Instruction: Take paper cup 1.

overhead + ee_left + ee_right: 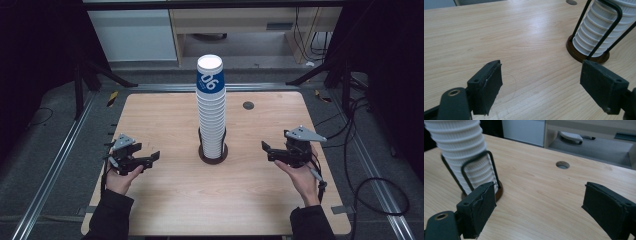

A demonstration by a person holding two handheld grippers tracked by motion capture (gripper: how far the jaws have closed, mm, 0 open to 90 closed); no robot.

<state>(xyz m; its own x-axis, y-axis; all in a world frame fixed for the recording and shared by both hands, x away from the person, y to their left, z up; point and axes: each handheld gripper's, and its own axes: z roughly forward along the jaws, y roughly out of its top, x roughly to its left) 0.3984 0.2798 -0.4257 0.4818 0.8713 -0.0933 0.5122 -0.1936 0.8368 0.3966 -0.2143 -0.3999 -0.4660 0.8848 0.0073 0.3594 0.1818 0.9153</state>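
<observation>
At the middle of the tabletop (165, 210) stood the tall stack of cups (211, 107) in its wire holder (213, 151) — untouched, nothing yet lifted off, so the work looked barely begun. The left gripper (150, 159) and right gripper (267, 149) hovered near the left and right edges, jaws spread and empty, each pointing inward at the stack — it stood between them, well apart from both.

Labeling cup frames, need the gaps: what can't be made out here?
- Cup stack: cup count too fine to tell in the high view; its top is cut off in both gripper views.
- Blue top cup: print partly turned away.
- Holder base: part hidden by the right hand-held gripper.
</observation>
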